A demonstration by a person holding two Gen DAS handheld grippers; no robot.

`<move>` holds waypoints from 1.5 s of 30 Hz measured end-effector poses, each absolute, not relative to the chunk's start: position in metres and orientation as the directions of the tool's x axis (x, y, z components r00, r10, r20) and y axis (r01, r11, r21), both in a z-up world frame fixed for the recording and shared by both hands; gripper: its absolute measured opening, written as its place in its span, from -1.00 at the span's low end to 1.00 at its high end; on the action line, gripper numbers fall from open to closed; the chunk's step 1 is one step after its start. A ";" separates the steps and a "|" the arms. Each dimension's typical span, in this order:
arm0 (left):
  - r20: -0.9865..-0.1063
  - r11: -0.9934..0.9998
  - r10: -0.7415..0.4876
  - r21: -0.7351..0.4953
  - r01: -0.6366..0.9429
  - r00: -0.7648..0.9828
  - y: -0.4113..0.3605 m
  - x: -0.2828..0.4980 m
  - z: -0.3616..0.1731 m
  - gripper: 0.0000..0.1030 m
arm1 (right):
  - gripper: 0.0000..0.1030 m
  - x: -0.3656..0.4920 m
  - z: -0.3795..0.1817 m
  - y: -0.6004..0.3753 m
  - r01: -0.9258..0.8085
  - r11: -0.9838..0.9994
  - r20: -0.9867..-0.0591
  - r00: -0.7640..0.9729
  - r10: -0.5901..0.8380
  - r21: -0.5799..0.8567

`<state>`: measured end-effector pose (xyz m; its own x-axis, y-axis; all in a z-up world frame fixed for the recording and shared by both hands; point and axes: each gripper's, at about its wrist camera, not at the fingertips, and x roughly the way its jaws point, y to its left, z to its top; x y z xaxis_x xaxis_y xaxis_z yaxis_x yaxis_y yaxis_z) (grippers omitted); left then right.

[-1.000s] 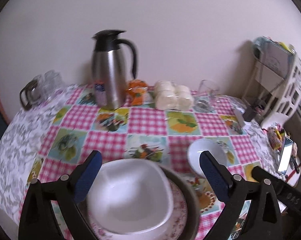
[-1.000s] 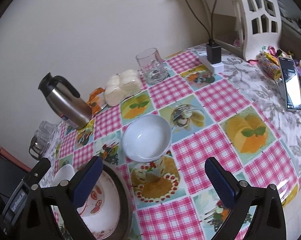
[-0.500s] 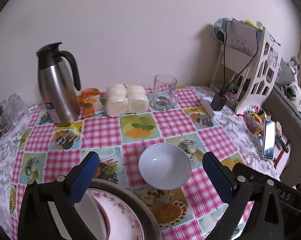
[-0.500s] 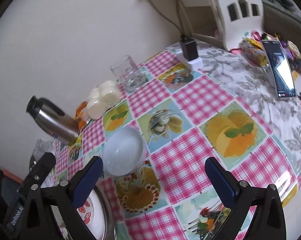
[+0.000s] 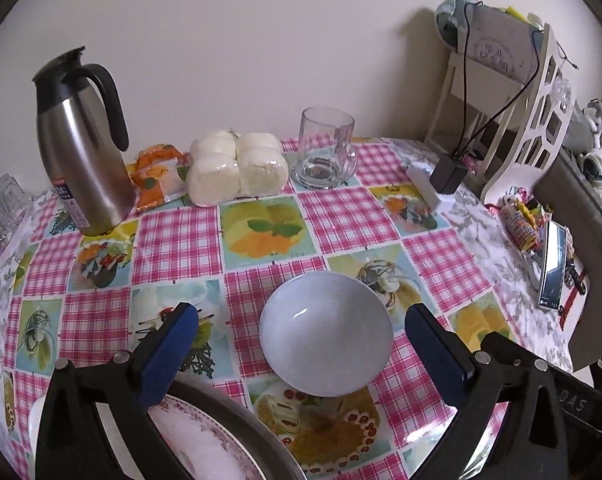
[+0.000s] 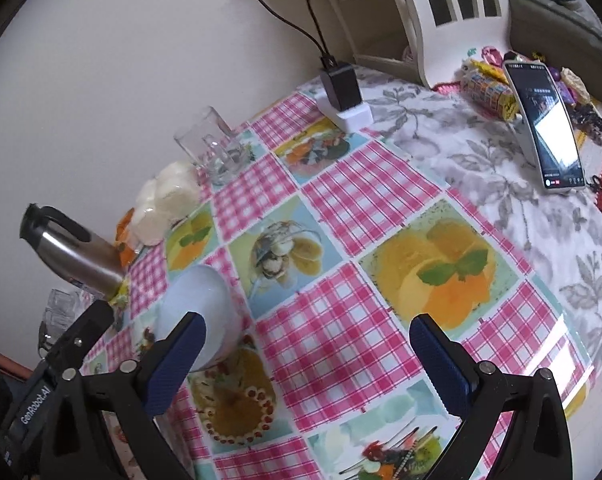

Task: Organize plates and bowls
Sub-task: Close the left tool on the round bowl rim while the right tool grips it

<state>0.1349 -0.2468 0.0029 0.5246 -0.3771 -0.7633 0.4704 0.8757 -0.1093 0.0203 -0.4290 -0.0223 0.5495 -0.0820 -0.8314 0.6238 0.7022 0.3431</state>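
The left gripper (image 5: 301, 344) stands spread wide around the white bowl (image 5: 326, 334) without touching it, apparently to grasp it, while the right gripper (image 6: 307, 354) gapes empty.

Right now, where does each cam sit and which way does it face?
Left wrist: on the left claw, angled down at the white bowl between its open fingers; the right claw's body shows at the lower right.
Right wrist: on the right claw, angled down at the tablecloth; open fingers show.
Shared: bowl, thermos, glass mug, phone.
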 end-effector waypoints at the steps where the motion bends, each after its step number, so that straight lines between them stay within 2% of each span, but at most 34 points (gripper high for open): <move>1: -0.766 0.876 -0.374 -0.106 0.471 0.523 -0.248 0.136 0.001 0.99 | 1.00 0.022 -0.028 -0.431 0.635 0.696 -0.841 0.534 -0.081 0.336; 6: -0.788 0.883 -0.351 -0.099 0.459 0.506 -0.254 0.146 -0.007 0.99 | 1.00 0.025 -0.041 -0.434 0.650 0.684 -0.854 0.515 -0.073 0.333; 11: -0.826 0.922 -0.243 -0.034 0.385 0.509 -0.254 0.159 -0.020 0.99 | 1.00 0.035 -0.049 -0.430 0.637 0.691 -0.856 0.515 -0.050 0.343; 18: -0.845 0.925 -0.218 -0.020 0.379 0.489 -0.252 0.168 -0.035 0.99 | 1.00 0.056 -0.066 -0.415 0.606 0.715 -0.864 0.503 -0.005 0.349; 23: -0.856 0.930 -0.208 -0.024 0.366 0.473 -0.252 0.175 -0.041 0.77 | 1.00 0.068 -0.076 -0.405 0.602 0.726 -0.878 0.478 0.006 0.333; 25: -0.862 0.929 -0.217 -0.038 0.369 0.458 -0.253 0.176 -0.045 0.75 | 0.98 0.072 -0.079 -0.403 0.597 0.736 -0.882 0.471 0.001 0.320; 29: -0.872 0.931 -0.216 -0.049 0.361 0.439 -0.254 0.178 -0.051 0.66 | 0.84 0.079 -0.081 -0.399 0.589 0.746 -0.885 0.466 0.000 0.311; 33: -0.880 0.931 -0.224 -0.067 0.358 0.418 -0.253 0.180 -0.056 0.54 | 0.54 0.082 -0.082 -0.394 0.571 0.751 -0.877 0.480 0.022 0.331; 35: -0.882 0.930 -0.234 -0.080 0.359 0.409 -0.252 0.180 -0.057 0.39 | 0.44 0.084 -0.082 -0.390 0.561 0.757 -0.875 0.483 0.030 0.336; 37: -0.886 0.930 -0.239 -0.090 0.357 0.397 -0.252 0.181 -0.060 0.29 | 0.28 0.086 -0.084 -0.388 0.542 0.754 -0.865 0.498 0.067 0.370; 39: -0.892 0.930 -0.238 -0.095 0.355 0.385 -0.252 0.181 -0.064 0.19 | 0.00 0.087 -0.085 -0.387 0.529 0.748 -0.855 0.510 0.097 0.401; 41: -0.897 0.929 -0.239 -0.100 0.356 0.371 -0.253 0.182 -0.067 0.06 | -0.09 0.088 -0.085 -0.385 0.526 0.751 -0.855 0.510 0.098 0.400; 45: -0.906 0.928 -0.236 -0.102 0.359 0.352 -0.256 0.181 -0.073 -0.03 | -0.25 0.090 -0.088 -0.382 0.522 0.756 -0.858 0.504 0.101 0.396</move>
